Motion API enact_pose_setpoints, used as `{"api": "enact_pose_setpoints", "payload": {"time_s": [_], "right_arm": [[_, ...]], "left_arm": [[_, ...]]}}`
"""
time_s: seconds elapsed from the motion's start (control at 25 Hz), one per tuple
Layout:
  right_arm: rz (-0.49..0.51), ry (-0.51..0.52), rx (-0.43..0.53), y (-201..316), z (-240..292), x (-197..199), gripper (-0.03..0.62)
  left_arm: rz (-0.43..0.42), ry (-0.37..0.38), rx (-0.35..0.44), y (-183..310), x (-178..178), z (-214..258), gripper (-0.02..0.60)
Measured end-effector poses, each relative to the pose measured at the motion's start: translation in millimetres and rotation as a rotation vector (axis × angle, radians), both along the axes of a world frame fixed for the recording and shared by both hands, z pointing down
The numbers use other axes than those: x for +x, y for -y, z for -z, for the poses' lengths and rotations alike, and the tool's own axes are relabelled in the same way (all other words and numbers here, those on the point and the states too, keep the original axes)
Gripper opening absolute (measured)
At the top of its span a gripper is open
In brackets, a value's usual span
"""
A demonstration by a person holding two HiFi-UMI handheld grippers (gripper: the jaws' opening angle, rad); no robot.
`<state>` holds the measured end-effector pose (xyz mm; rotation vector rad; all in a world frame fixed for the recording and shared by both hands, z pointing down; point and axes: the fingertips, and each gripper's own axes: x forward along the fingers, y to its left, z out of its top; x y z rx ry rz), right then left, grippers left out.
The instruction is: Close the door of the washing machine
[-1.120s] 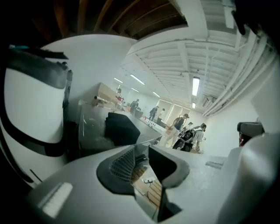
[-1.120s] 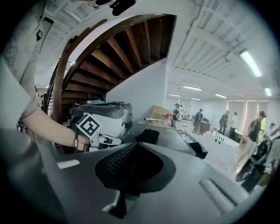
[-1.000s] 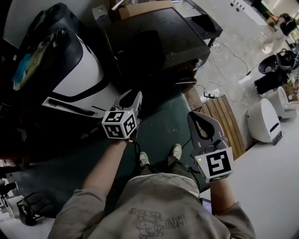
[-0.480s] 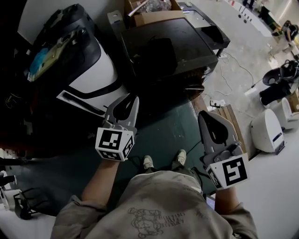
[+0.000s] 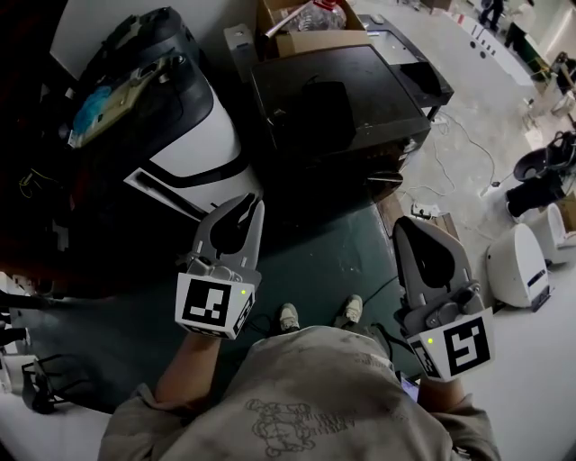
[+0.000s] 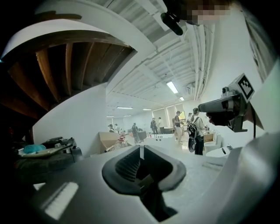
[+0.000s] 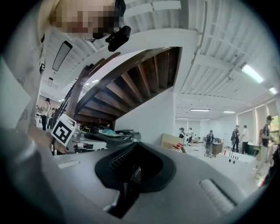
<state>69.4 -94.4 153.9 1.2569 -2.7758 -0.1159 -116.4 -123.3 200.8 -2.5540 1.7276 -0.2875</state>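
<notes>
The washing machine is the dark box with a black top straight ahead of me on the floor. Its front faces me in deep shade, and a thin dark edge juts out at its lower right; I cannot tell whether that is the door. My left gripper is held up left of centre, shut and empty, pointing towards the machine's left corner. On the right, the right gripper is shut and empty too, short of the machine's front. The gripper views show shut jaws, left gripper and right gripper, aimed across the room.
A large white-and-black appliance lies tilted at the left, by a wooden staircase. A cardboard box sits behind the machine. Cables and white devices lie on the pale floor at the right. A green mat covers the floor underfoot.
Both grippers have risen nearer the head camera and now look bigger and sit lower in the picture. The view has shifted, so the machine stands higher in frame. Both jaws stayed shut.
</notes>
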Motion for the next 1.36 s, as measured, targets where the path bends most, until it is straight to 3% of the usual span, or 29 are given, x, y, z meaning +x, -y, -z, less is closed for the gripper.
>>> {"api": "enact_pose_setpoints", "payload": {"time_s": [0.48, 1.36], "right_arm": [[0.099, 0.021, 0.027, -5.5, 12.7, -17.9, 0.028], [0.114, -0.018, 0.015, -8.8, 2.9, -34.6, 0.028]], "left_arm": [[0.056, 0.017, -0.015, -32.7, -16.1, 4.7, 0.000], [0.045, 0.026, 0.062, -40.5, -24.0, 23.0, 0.000]]}}
